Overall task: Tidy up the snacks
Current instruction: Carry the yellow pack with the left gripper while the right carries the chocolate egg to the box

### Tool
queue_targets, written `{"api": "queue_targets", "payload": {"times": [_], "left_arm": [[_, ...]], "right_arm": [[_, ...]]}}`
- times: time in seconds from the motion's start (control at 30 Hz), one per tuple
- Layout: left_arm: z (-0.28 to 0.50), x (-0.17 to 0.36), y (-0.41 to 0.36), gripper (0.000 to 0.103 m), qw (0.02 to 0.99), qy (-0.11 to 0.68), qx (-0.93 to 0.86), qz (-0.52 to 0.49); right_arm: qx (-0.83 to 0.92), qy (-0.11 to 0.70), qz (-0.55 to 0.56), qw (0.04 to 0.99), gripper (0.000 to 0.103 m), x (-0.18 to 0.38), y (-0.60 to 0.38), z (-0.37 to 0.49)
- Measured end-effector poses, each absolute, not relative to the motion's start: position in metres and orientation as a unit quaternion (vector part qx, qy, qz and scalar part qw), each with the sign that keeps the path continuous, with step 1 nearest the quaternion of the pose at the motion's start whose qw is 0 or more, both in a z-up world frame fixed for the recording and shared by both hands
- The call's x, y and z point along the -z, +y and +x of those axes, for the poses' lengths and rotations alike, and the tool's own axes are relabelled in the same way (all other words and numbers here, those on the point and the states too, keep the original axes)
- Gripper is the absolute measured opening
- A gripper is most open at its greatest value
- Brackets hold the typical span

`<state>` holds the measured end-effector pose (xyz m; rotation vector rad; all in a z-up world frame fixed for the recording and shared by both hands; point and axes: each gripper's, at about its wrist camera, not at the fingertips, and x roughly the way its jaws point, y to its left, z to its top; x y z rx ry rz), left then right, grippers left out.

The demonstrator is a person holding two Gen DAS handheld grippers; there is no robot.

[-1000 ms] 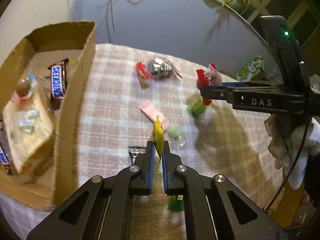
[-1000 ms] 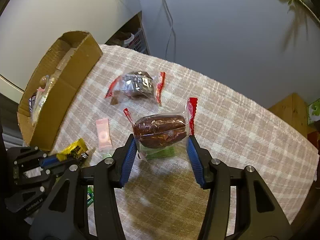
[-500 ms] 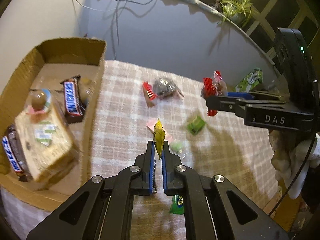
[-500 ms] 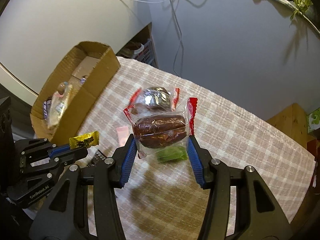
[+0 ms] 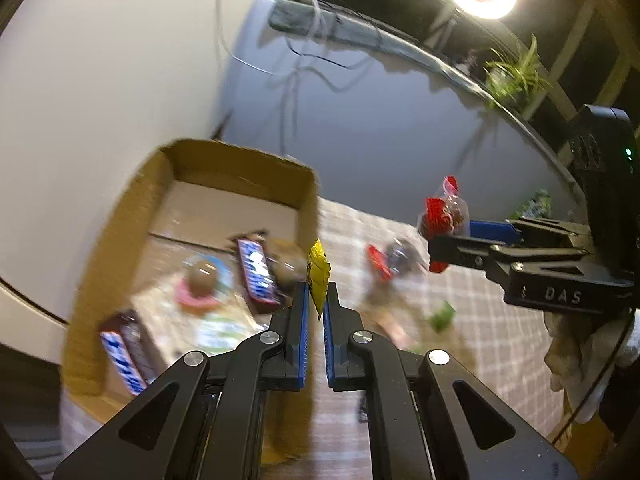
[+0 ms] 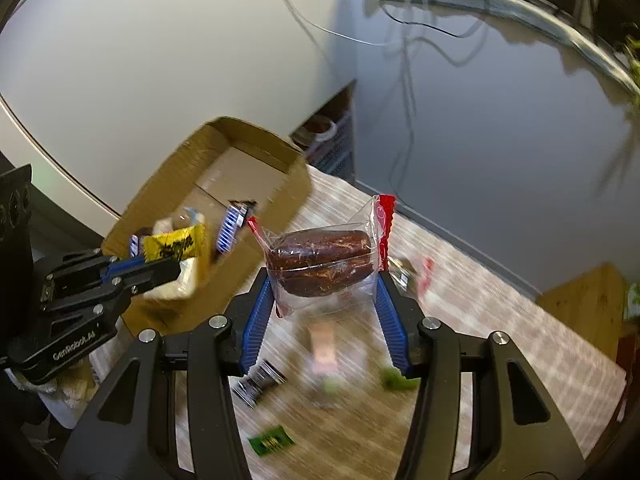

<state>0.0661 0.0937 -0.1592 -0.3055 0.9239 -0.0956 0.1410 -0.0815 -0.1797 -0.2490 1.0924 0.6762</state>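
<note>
My left gripper (image 5: 316,300) is shut on a small yellow candy packet (image 5: 318,276), held in the air beside the near wall of the cardboard box (image 5: 236,168). That same yellow candy packet (image 6: 174,245) shows in the right wrist view, over the cardboard box (image 6: 248,136). My right gripper (image 6: 324,280) is shut on a clear-wrapped brown cake (image 6: 320,262) with red ends, lifted above the checked tablecloth (image 6: 500,344). From the left wrist view the brown cake (image 5: 446,214) hangs at the right, above the tablecloth.
The box holds blue chocolate bars (image 5: 256,270) and a bagged bread (image 5: 200,312). On the tablecloth (image 5: 480,340) lie another wrapped cake (image 5: 394,258), a pink packet (image 6: 322,346), green sweets (image 6: 394,380), a dark wrapper (image 6: 260,380) and a green packet (image 6: 272,440). A wall with cables stands behind.
Both grippers rose and swung left toward the box, each keeping its snack. The box now fills more of both views and the loose snacks on the cloth slid down and away.
</note>
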Motion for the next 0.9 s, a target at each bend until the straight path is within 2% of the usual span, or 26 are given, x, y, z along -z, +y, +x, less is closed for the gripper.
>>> {"api": "queue_targets", "payload": {"times": [0.4,0.9], "left_arm": [[0.078,0.162,0.138,0.005,0.886,0.438,-0.006,-0.15],[0.091,0.171,0.162,0.006,0.881,0.444,-0.03,-0.161]], "right_arm": [[-0.361,0.502,-0.131,0.775,0.053,0.184,-0.004,0.156],[-0.383,0.517,-0.137,0.753,0.056,0.209,0.038,0.169]]}}
